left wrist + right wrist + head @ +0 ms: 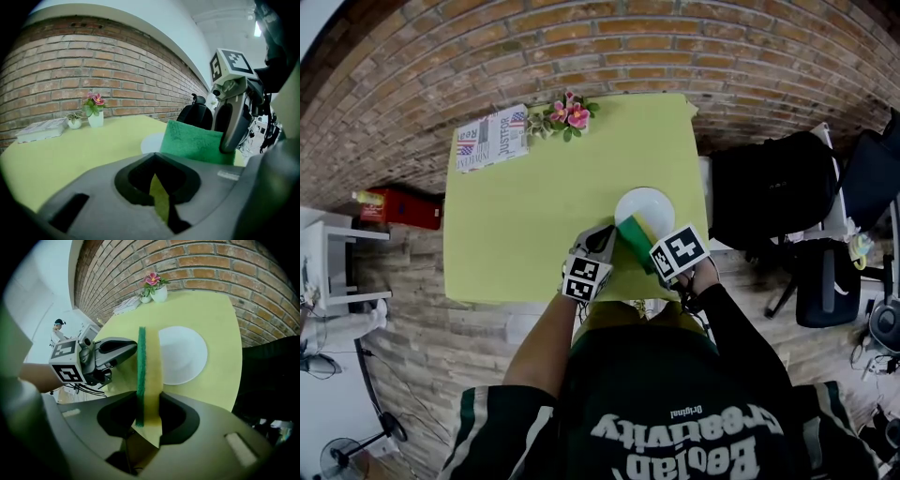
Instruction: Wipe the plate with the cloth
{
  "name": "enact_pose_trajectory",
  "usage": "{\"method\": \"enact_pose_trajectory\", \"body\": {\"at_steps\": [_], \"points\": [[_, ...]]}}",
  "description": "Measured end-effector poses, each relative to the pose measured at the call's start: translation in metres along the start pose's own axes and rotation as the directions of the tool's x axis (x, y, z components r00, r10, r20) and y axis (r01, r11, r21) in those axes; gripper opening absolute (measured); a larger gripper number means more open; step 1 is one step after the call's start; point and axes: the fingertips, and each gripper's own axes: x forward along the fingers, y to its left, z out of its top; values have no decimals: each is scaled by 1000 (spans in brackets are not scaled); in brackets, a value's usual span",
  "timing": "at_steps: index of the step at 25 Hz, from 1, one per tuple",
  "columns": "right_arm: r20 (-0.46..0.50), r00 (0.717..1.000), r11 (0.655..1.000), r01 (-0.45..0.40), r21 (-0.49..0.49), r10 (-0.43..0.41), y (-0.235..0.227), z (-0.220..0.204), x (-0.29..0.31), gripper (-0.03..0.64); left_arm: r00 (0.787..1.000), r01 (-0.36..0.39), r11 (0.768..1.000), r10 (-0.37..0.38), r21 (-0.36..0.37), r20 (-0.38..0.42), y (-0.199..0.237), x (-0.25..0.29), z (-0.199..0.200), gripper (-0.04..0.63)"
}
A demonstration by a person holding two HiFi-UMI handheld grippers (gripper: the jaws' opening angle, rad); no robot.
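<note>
Green table [516, 225] carried the plate [642, 204]. My right gripper [148, 401] pinched the sponge [150, 359] in its jaws; my left gripper [159, 187] sat closed. Unheld, the plate could skid.

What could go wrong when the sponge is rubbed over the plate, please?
1. The plate lies unheld near the table edge; the left gripper holds nothing, so wiping may push it along.
2. The right gripper pinches only the end of the sponge; pressure may twist it loose.
</note>
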Motion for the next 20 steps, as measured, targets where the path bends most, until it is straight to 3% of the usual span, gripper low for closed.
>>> {"method": "enact_pose_trajectory", "body": {"at_steps": [9, 20], "points": [[7, 999, 999, 32, 32, -32, -22, -9, -10, 133, 1000, 0, 1000, 0, 3, -2, -1, 1, -1, 8], [51, 995, 986, 78, 147, -86, -66, -26, -32, 133, 1000, -1, 1000, 1, 6, -5, -2, 2, -2, 8]]}}
